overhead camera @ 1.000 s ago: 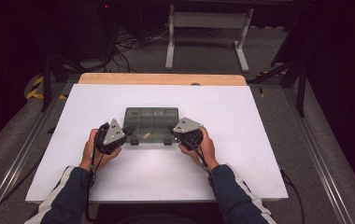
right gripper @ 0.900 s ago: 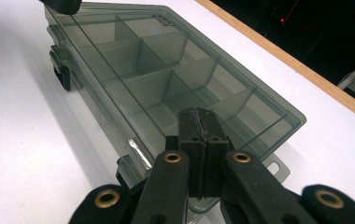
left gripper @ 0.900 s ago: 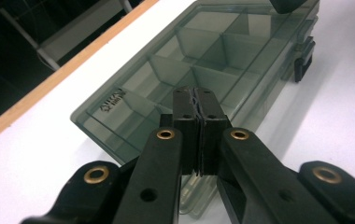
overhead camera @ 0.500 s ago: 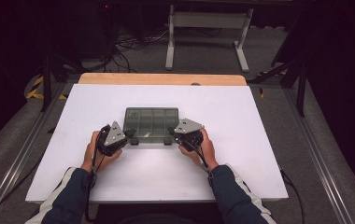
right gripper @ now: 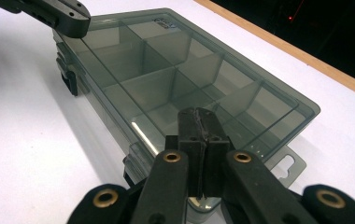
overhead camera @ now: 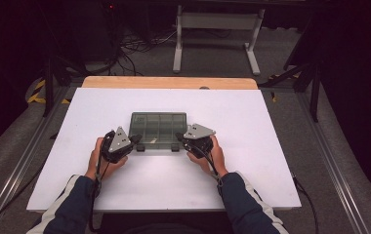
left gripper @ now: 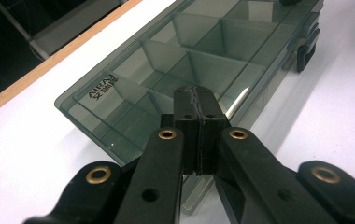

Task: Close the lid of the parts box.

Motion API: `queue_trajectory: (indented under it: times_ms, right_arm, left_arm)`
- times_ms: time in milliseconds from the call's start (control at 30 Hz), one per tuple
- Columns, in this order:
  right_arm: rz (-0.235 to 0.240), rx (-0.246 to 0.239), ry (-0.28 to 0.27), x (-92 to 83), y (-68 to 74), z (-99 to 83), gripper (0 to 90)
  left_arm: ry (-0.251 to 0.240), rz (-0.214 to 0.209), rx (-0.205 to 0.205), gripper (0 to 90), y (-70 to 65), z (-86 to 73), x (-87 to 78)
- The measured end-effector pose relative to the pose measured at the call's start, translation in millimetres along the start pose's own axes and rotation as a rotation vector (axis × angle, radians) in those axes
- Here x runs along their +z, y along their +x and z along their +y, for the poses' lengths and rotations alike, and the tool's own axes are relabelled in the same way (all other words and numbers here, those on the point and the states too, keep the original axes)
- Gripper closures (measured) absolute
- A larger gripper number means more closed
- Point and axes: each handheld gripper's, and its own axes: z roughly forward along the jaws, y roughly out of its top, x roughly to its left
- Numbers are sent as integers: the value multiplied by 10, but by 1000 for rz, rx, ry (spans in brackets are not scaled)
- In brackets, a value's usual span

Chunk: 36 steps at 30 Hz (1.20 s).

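A smoky translucent compartment box (overhead camera: 158,127) lies with its lid down in the middle of the white table (overhead camera: 257,161), its dark latches (left gripper: 305,52) on the side facing the person. My left gripper (overhead camera: 135,140) is shut with nothing between its jaws, and its tip (left gripper: 197,93) hovers over the box's near left corner (left gripper: 119,126). My right gripper (overhead camera: 179,138) is shut and empty too, its tip (right gripper: 198,115) over the near right corner of the box (right gripper: 175,70). Whether either tip touches the lid I cannot tell. The left gripper (right gripper: 59,16) also appears across the box in the right gripper view.
A bare wooden strip (overhead camera: 169,82) runs along the table's far edge. Behind it on the floor stand a metal frame (overhead camera: 215,29) and loose cables (overhead camera: 139,46). Metal rails (overhead camera: 330,165) flank the table on both sides.
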Motion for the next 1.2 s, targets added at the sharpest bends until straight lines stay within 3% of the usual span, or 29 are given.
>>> queue_trajectory:
  times_ms: [533,733,1200]
  right_arm:
    - [-5,-30,-37,-36,32,27,886]
    - [-8,-34,-47,-47,32,35,873]
    - [-13,-21,-72,-61,23,40,796]
  left_arm:
    - [-28,17,26,861,-36,57,-54]
    - [-47,21,17,836,-56,75,-72]
    - [-77,9,14,716,-69,92,-98]
